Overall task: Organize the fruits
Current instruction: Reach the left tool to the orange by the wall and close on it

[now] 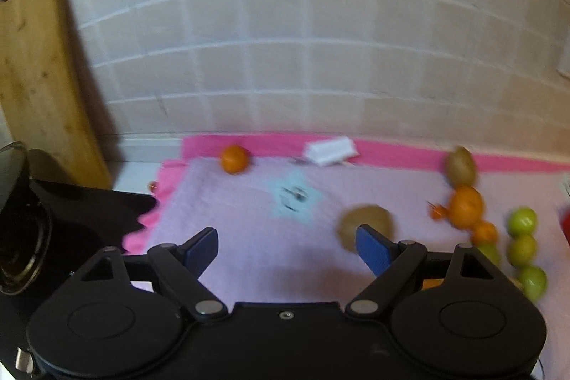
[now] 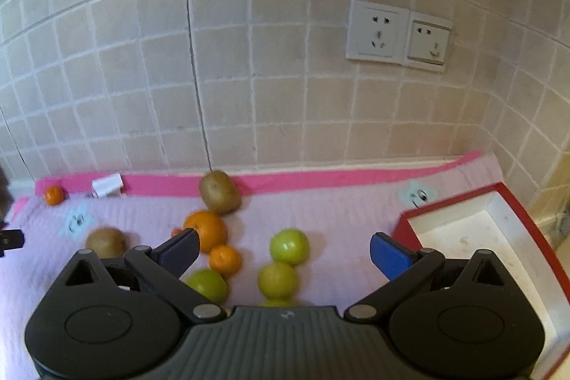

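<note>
Fruit lies scattered on a pink mat (image 1: 249,237) (image 2: 320,212). In the left wrist view my left gripper (image 1: 286,246) is open and empty above the mat, its right finger just in front of a brown kiwi (image 1: 367,223). A lone small orange (image 1: 234,158) sits far back. In the right wrist view my right gripper (image 2: 283,251) is open and empty over a cluster: a large orange (image 2: 208,230), a small orange (image 2: 225,259), green apples (image 2: 289,245) (image 2: 278,280) (image 2: 208,285), a kiwi (image 2: 219,192) near the wall and another kiwi (image 2: 105,241) at left.
A red box with a white inside (image 2: 498,259) stands on the mat at the right. A small white object (image 1: 331,150) lies at the mat's back edge. A wooden cutting board (image 1: 39,77) leans on the tiled wall at left, beside a black stove (image 1: 71,227). Wall sockets (image 2: 397,34) are above.
</note>
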A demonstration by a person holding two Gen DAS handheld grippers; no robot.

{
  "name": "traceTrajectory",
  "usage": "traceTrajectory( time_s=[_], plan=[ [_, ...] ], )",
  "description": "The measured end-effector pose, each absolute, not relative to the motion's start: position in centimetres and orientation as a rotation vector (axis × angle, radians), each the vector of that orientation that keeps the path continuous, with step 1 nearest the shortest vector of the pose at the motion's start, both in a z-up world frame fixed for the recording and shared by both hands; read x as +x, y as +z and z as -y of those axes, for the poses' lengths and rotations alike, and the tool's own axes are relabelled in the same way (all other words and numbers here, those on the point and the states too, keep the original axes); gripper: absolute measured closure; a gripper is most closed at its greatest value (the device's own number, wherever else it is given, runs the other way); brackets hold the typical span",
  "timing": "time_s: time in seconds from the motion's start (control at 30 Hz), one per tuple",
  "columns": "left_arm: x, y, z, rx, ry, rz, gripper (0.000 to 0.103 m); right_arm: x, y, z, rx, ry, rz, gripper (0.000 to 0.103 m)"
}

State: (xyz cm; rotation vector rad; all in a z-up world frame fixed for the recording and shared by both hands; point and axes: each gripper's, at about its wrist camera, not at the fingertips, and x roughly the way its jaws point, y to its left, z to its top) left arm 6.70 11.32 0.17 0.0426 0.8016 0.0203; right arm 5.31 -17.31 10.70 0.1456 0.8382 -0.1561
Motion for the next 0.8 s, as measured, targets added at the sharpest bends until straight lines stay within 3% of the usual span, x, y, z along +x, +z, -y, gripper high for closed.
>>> traceTrajectory(
  time_s=[0.27,0.43,0.53,0.8],
  plan=[
    [13.4,-1.0,-18.0,-0.061,0.042,-0.776,0.002,9.7,9.3,10.8,0.078,0.086,-0.828,0.003],
    [18.9,-4.2,-17.9,0.028,0.054,-0.804,0.004,12.3,6.3,5.3,0.074,0.199,-0.878,0.004],
    [21.3,-6.4,-17.8,0.054,0.056,-0.846,0.013,13.5,4.2,3.2,0.087,0.24,-0.937,0.004],
    [26.1,-9.9,-18.2,0.078,0.039,-0.906,0.013,15.7,0.9,1.3,0.101,0.255,-0.974,0.004]
  ],
)
